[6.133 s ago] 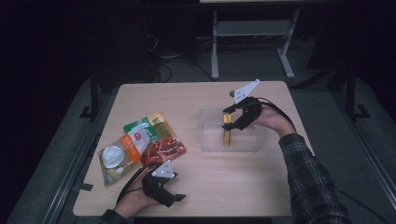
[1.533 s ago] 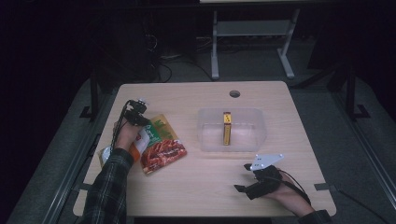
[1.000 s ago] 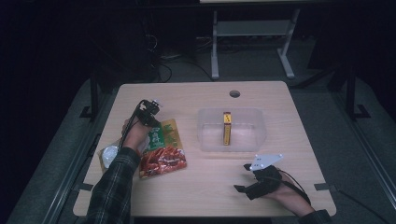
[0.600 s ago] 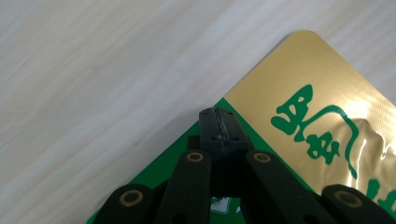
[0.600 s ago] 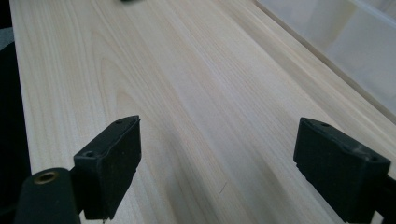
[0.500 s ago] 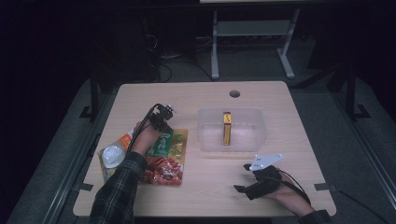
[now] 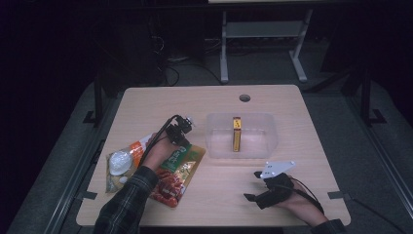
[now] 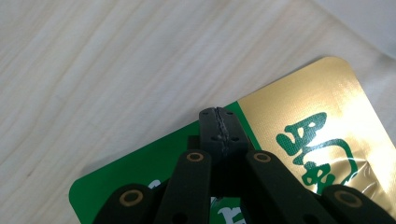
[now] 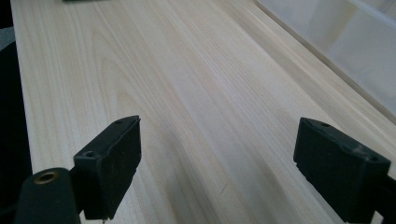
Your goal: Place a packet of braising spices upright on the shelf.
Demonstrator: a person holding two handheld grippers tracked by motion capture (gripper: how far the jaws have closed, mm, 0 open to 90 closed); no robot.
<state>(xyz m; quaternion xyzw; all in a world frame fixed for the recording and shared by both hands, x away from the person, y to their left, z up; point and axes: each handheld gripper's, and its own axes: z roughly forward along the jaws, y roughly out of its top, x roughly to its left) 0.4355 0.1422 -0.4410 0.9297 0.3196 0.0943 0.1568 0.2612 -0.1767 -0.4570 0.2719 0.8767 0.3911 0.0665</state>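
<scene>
While my left tool (image 8: 219,125) stays clamped on the green pouch (image 8: 299,135), its corner lies beneath the jaws; right tool (image 9: 217,168) gapes empty.

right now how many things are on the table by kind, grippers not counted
snack pouches: 3 (green and gold, red, orange and white)
clear plastic bin: 1
yellow pack standing in the bin: 1
total: 5

The right claw (image 9: 217,170) gapes wide over bare table (image 9: 187,93), beside a clear bin (image 9: 345,42).
</scene>
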